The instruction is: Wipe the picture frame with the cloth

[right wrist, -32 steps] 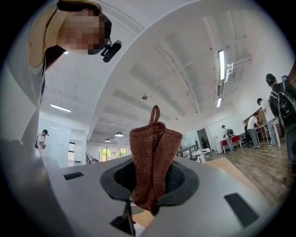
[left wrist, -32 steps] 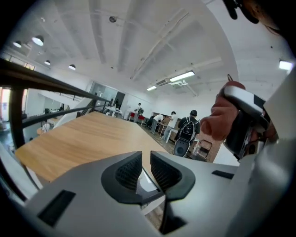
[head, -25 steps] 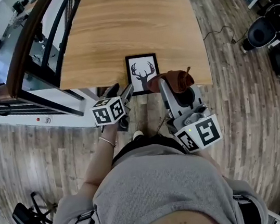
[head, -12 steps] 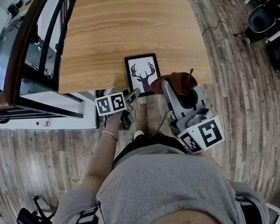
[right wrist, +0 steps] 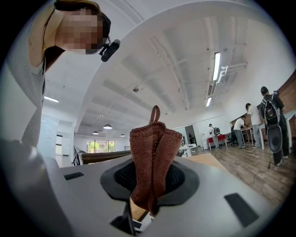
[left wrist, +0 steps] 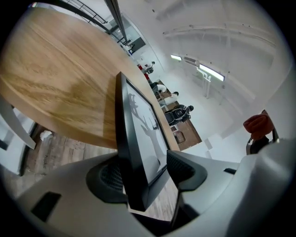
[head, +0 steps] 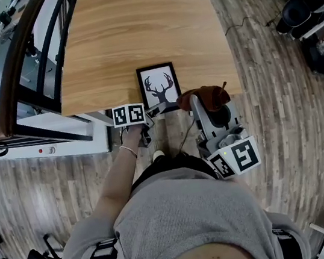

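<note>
Picture frame [head: 159, 87], lower centre: wiping apparently not begun. Left gripper [left wrist: 147, 172]: jaws just opened wide, frame's corner between, ungripped. Right gripper [right wrist: 150, 180]: clamped on cloth [right wrist: 152, 152].

head view looks steeply down; left gripper view closely shares picture frame [head: 159, 88].

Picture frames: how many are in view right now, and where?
1. The picture frame lies at the table's near edge, just left of the cloth in the head view. No other frame shows, and nothing looks able to hide one.
</note>
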The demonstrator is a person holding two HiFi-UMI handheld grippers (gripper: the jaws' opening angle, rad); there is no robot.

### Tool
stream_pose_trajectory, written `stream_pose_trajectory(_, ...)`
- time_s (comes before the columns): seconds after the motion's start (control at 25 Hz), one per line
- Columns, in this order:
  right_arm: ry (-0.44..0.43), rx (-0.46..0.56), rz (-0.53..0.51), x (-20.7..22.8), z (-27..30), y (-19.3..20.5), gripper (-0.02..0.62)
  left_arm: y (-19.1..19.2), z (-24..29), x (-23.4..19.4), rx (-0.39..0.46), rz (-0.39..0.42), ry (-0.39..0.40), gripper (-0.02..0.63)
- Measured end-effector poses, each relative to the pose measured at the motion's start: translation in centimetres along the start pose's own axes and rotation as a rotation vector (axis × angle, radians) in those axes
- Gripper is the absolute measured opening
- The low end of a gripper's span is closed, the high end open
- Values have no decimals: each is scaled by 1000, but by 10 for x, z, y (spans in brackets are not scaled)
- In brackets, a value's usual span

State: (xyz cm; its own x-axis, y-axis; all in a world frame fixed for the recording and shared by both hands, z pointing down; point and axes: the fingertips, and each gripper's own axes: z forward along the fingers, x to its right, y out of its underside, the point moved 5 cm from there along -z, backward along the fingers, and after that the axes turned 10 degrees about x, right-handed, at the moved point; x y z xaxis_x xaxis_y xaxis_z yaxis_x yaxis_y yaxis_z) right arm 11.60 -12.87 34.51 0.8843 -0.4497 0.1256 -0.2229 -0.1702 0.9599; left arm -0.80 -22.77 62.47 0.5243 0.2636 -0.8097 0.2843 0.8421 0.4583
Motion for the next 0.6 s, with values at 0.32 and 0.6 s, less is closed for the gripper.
stream_pose_trajectory(0.32,8,-15,-31,-1,-3,0,97,4,13,-2,-44,-76,48,234)
stream_pose_trajectory(0.6,-8,-13,-45,-8,0,4,97,2,13,8,7,-202,238,45)
